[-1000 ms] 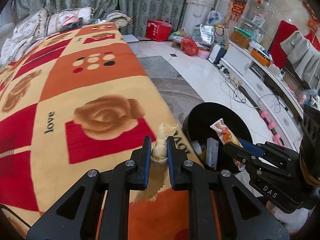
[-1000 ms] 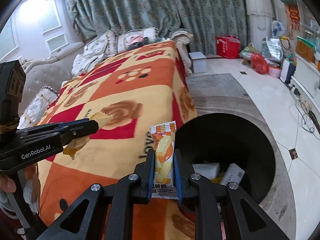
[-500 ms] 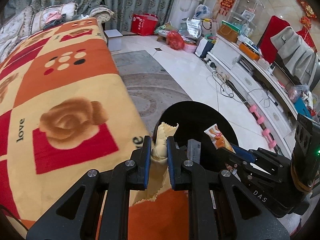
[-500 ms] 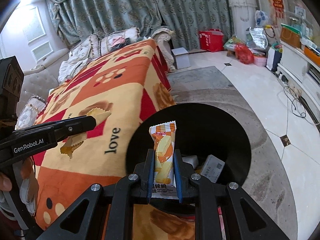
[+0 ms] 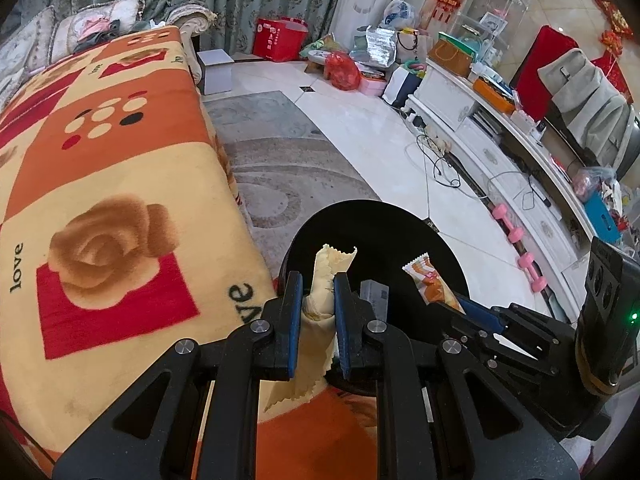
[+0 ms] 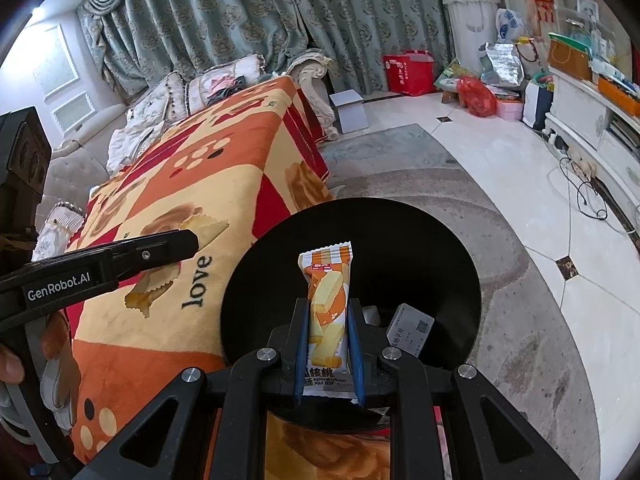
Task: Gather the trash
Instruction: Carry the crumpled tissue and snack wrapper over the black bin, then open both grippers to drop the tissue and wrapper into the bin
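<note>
Jaws on my left gripper [image 5: 314,312] clamp a torn yellow wrapper [image 5: 326,276]; my right gripper [image 6: 329,344] pinches an orange snack packet [image 6: 326,304]. Both hang over the black bin [image 6: 460,248], which contains white cartons [image 6: 412,328], beside the blanket [image 5: 120,168].

"GenRobot.AI" on left gripper [image 6: 192,240]; "love" on blanket [image 6: 240,200].
</note>
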`<act>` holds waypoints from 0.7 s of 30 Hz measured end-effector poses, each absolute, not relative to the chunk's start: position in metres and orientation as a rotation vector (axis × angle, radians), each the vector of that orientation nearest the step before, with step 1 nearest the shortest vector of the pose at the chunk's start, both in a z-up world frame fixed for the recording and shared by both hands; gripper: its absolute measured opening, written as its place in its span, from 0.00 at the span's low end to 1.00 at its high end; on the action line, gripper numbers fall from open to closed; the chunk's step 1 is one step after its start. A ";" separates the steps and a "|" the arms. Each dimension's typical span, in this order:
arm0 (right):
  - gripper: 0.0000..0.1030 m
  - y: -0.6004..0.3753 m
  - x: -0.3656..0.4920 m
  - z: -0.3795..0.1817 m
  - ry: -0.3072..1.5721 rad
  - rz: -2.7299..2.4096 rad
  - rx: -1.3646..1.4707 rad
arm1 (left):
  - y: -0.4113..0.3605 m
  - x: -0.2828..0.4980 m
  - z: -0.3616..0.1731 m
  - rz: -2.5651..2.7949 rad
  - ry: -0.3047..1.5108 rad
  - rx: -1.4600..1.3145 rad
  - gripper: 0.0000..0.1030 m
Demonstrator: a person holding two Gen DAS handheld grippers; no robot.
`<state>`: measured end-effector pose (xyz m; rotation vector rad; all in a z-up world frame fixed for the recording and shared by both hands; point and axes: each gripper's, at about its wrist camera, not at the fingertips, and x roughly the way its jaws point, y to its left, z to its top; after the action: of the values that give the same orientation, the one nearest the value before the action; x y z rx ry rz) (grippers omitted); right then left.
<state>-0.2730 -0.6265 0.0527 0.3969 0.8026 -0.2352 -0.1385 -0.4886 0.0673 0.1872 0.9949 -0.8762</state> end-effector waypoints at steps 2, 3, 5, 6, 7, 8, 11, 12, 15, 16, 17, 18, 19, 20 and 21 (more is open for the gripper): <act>0.17 -0.627 -0.274 0.051 0.803 -0.239 0.401 | -0.492 -0.139 0.067 -0.879 0.994 0.188 0.13; 0.17 -0.629 -0.274 0.050 0.803 -0.240 0.404 | -0.494 -0.139 0.066 -0.880 0.995 0.189 0.13; 0.17 -0.632 -0.275 0.048 0.805 -0.244 0.412 | -0.498 -0.139 0.065 -0.883 0.998 0.188 0.13; 0.17 -0.632 -0.275 0.048 0.805 -0.246 0.416 | -0.499 -0.139 0.064 -0.884 0.999 0.188 0.13; 0.17 -0.634 -0.275 0.047 0.805 -0.246 0.420 | -0.500 -0.139 0.063 -0.884 1.001 0.189 0.13; 0.17 -0.634 -0.274 0.047 0.805 -0.247 0.423 | -0.501 -0.139 0.063 -0.885 1.002 0.189 0.13; 0.17 -0.636 -0.273 0.045 0.807 -0.247 0.426 | -0.502 -0.138 0.060 -0.896 1.011 0.176 0.13; 0.17 -0.637 -0.273 0.044 0.808 -0.247 0.427 | -0.503 -0.137 0.059 -0.901 1.014 0.171 0.13; 0.17 -0.638 -0.272 0.043 0.806 -0.249 0.431 | -0.505 -0.135 0.057 -0.920 1.023 0.159 0.13; 0.17 -0.639 -0.272 0.043 0.803 -0.250 0.434 | -0.505 -0.134 0.056 -0.928 1.028 0.153 0.13; 0.17 -0.639 -0.271 0.043 0.800 -0.250 0.436 | -0.506 -0.134 0.056 -0.934 1.032 0.146 0.13; 0.17 -0.640 -0.270 0.044 0.795 -0.253 0.436 | -0.505 -0.133 0.055 -0.939 1.036 0.132 0.13; 0.17 -0.640 -0.269 0.045 0.796 -0.259 0.432 | -0.505 -0.133 0.055 -0.942 1.039 0.124 0.14; 0.17 -0.639 -0.267 0.044 0.801 -0.267 0.426 | -0.505 -0.132 0.054 -0.947 1.045 0.118 0.14; 0.18 -0.639 -0.266 0.044 0.811 -0.281 0.415 | -0.505 -0.131 0.053 -0.950 1.053 0.117 0.15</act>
<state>-0.2658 -0.6391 0.0441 0.4155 0.8112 -0.2806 -0.1309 -0.5052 0.0535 0.1167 1.0532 -0.9498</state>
